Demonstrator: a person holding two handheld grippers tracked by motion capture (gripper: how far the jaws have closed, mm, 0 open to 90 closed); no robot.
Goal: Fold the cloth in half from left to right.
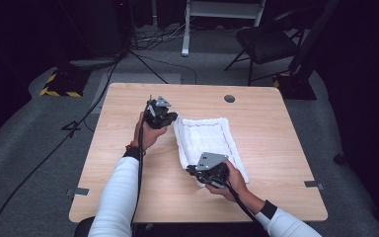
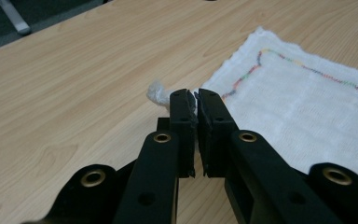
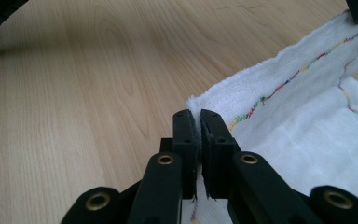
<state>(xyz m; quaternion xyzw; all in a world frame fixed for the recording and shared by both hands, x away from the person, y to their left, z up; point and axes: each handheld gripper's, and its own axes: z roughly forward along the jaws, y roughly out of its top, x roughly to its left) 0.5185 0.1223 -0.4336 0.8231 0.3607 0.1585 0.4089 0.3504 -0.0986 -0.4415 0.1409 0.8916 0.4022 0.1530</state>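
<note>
both tongs are clamped on corners of the white cloth [image 1: 207, 140]: left tongs [image 2: 196, 105] at the far corner, right tongs [image 3: 198, 122] at the near one. each bite is thin, so uneven pulling could slip a corner free. beneath lies the pale wood worktop [image 1: 276, 148], with grey carpet and a chair [image 1: 266, 42] beyond.

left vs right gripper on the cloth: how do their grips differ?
The left gripper pinches the far left corner of the white cloth; the right gripper pinches the near left corner. A bunched tuft pokes past the left jaws; the right jaws clamp a flat edge. Both are shut on cloth.
</note>
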